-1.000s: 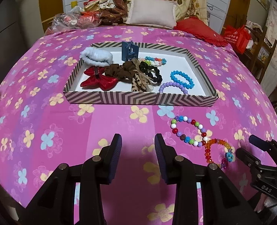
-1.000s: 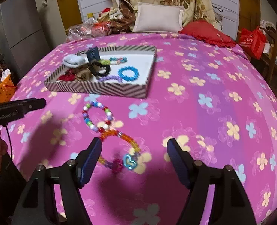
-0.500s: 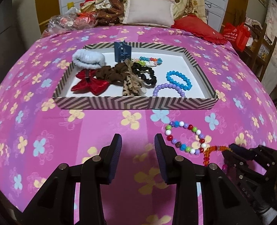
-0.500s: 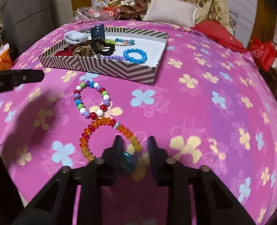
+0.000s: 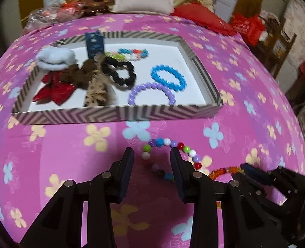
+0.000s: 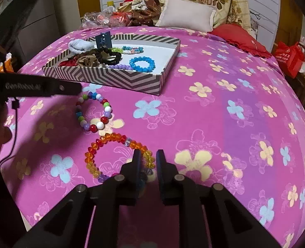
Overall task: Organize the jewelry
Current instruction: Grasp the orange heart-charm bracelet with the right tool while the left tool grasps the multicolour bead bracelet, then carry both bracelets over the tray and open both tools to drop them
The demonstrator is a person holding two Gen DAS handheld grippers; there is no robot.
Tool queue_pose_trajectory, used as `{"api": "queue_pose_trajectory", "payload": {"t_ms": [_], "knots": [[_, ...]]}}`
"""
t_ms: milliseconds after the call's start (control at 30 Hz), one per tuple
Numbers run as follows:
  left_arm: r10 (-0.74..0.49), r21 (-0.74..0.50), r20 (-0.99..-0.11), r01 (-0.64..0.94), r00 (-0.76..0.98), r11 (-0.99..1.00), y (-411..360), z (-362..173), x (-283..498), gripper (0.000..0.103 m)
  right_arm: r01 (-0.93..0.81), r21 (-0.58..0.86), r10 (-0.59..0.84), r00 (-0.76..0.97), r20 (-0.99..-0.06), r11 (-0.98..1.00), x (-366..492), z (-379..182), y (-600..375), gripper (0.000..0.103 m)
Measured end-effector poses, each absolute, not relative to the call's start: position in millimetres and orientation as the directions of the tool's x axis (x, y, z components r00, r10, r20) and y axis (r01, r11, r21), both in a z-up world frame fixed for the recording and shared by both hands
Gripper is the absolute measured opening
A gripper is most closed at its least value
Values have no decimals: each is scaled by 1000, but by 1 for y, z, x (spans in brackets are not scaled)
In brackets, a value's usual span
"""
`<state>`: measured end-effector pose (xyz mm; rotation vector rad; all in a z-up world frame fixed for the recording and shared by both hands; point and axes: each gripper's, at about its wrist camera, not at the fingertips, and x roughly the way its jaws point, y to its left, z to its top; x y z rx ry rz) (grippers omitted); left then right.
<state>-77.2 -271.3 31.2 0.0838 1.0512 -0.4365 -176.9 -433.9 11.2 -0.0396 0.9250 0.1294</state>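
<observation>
Two bracelets lie on the bed in front of the striped tray.

We hold the left tool (image 5: 151, 155) with its fingers apart over the multicolored bead bracelet (image 6: 94, 111), which lies on the pink bedspread (image 6: 224, 113) just before the tray's (image 6: 119, 78) near wall. Our right tool (image 6: 148, 159) has its fingers drawn close on the near side of the orange bead bracelet (image 6: 111, 142), just beside the first. Inside the tray, near its right edge, sit a blue bracelet (image 6: 142, 63) and a lilac bracelet (image 5: 151, 91); scrunchies (image 5: 119, 72) crowd its left half.
</observation>
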Motion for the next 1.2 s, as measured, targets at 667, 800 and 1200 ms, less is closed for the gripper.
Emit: {"api": "queue_pose_trajectory", "payload": {"t_ms": [667, 800, 1200], "knots": [[-336, -120, -829, 445, 447, 887, -276, 37, -72, 12, -171, 11, 116, 624, -773, 985, -172, 24, -434, 9], [-363, -126, -800, 458, 477, 880, -269, 63, -71, 12, -207, -39, 109, 657, -746, 978, -169, 52, -426, 9], [-355, -83, -745, 451, 564, 889, -256, 126, -41, 12, -236, -43, 144, 717, -683, 971, -115, 117, -425, 9]]}}
